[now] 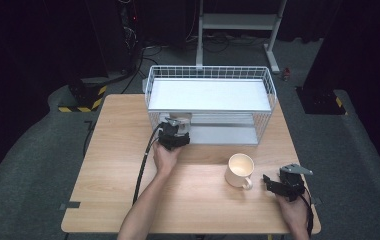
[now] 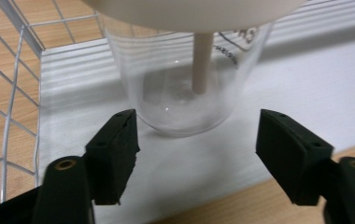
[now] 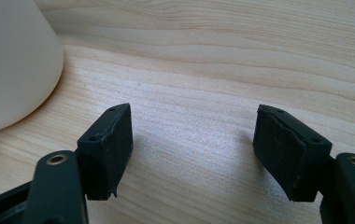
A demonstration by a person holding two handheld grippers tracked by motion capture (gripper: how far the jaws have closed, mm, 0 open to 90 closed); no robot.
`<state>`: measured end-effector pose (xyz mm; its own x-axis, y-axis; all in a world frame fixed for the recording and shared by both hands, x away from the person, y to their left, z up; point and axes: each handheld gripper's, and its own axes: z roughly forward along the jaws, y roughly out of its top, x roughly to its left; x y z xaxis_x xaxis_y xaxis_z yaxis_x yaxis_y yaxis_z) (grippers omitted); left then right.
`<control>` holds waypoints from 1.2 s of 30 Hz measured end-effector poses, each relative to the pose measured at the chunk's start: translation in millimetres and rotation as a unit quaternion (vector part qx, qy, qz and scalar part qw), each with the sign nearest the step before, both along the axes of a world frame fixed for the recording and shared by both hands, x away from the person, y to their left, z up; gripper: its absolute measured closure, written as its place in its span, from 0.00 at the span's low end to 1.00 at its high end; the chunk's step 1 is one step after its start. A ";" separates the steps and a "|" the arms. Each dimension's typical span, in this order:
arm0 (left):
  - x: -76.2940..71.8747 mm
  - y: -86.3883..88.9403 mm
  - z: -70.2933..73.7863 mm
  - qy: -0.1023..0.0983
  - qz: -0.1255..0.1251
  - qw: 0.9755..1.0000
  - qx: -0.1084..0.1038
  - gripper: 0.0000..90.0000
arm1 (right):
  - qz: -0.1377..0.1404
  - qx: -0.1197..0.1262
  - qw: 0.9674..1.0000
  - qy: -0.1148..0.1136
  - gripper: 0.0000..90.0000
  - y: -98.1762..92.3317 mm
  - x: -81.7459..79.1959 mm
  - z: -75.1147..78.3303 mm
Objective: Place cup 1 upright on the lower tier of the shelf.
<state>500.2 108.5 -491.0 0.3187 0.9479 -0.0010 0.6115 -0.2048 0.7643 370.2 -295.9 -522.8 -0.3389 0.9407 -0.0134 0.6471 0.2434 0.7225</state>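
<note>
A person's left hand-held gripper [image 1: 174, 131] reaches into the lower level of a white wire rack [image 1: 263, 80] standing at the far side of a light wooden bench [image 1: 118, 165], as seen from the high view. In the left gripper view, its two black jaws stand apart on either side of a clear plastic cup [image 2: 185, 93], which sits upright on the rack's white lower shelf [image 2: 315, 88]; the pads do not press on the cup, whose base lies just beyond the fingertips. A pale stick-like piece [image 2: 202, 63] stands inside the cup, under a cream-coloured form that crosses the top of that view and cannot be made out further. The rack's wire wall [image 2: 7, 93] rises at the left, with the wood of the bench behind it. Well apart, at the near right of the bench, the right hand-held gripper [image 1: 273, 184] rests low in the person's right hand [image 1: 293, 210], pointing toward a cream mug [image 1: 240, 170] that stands upright just beside it, its handle turned to the near right. In the right gripper view the jaws are parted with nothing between them but bare wood, and the mug's [image 3: 12, 65] rounded side shows at the left, clear of the left pad.
</note>
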 end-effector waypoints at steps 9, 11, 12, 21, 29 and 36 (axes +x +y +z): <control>-22.0 9.8 6.5 -0.007 -0.025 0.999 -0.024 0.28 | 0.000 0.000 1.000 0.000 0.32 0.0 0.0 0.0; -27.0 13.2 7.5 -0.008 -0.027 0.999 -0.032 0.28 | 0.000 0.000 1.000 0.000 0.32 0.0 0.0 0.0; -29.0 15.2 8.0 -0.008 -0.029 0.999 -0.032 0.28 | 0.000 0.000 1.000 0.000 0.32 0.0 0.0 0.0; -48.2 26.7 12.4 -0.016 -0.041 0.998 -0.044 0.26 | 0.000 0.000 1.000 0.000 0.32 0.0 0.0 -0.1; -61.4 30.7 13.9 -0.005 -0.059 0.997 -0.056 0.22 | 0.000 0.000 1.000 0.000 0.32 0.0 0.0 -0.1; -76.6 33.1 15.6 -0.010 -0.063 0.995 -0.082 0.21 | 0.000 0.000 1.000 0.000 0.32 0.0 0.0 0.0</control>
<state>423.6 141.6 -475.4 0.4365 0.8882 -0.1437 0.5728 -0.1511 0.8056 370.2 -295.8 -522.8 -0.3388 0.9408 -0.0132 0.6472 0.2431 0.7225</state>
